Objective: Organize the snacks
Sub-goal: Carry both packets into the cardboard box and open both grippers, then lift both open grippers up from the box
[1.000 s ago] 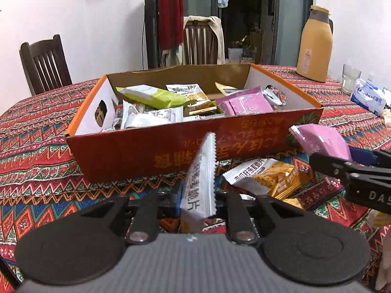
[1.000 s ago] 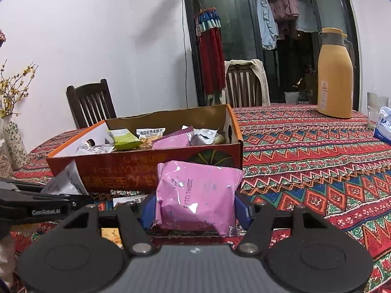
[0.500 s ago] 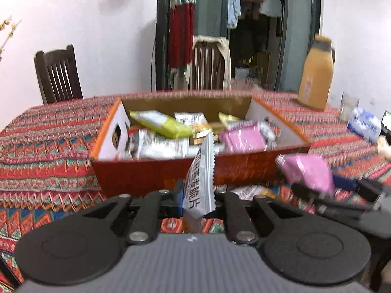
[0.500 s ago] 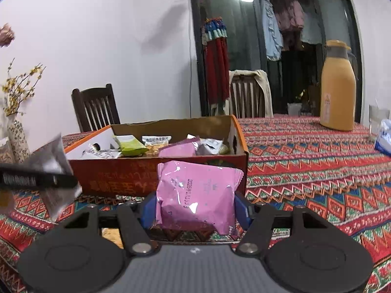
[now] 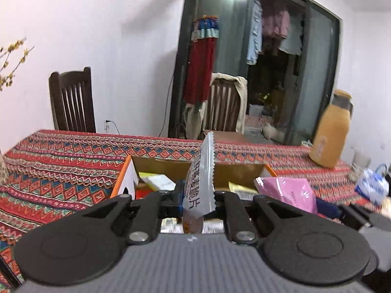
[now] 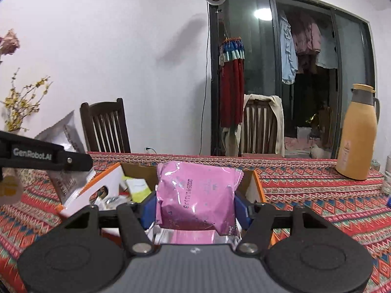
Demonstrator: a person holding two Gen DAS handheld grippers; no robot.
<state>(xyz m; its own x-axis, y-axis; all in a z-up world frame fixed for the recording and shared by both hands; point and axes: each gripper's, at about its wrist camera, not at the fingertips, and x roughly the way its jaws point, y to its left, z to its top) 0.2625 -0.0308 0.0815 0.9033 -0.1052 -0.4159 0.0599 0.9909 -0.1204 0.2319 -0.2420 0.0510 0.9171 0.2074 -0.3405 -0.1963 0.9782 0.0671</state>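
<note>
My left gripper (image 5: 198,199) has its jaws pinching a silver packet (image 5: 200,183) edge-on, with the serrated seal pointing up and black printed characters running down its face. My right gripper (image 6: 195,206) has its jaws clamped on a pink packet (image 6: 198,195), gripped at both sides by the blue pads (image 6: 149,208); a printed date code runs down the packet's front.

In the left wrist view, the pink packet (image 5: 288,193) appears to the right of the silver one, held in the right gripper (image 5: 342,213).

In the right wrist view, the left gripper (image 6: 44,157) enters from the left edge with the silver packet (image 6: 61,161) raised beside the box.

Both packets sit over the open cardboard box (image 6: 256,188), which has orange edges and a white side panel (image 5: 128,180). Inside I can see a yellow-green packet (image 5: 156,182) and other wrappers that I cannot identify.

The box rests on a table covered by a red patterned cloth (image 6: 317,195). On the right of the table stands a tan thermos (image 6: 356,134), with a glass (image 5: 358,163) and a blue-and-white tissue pack (image 5: 372,189) nearby. Two dark wooden chairs (image 6: 105,127) stand behind the table.
</note>
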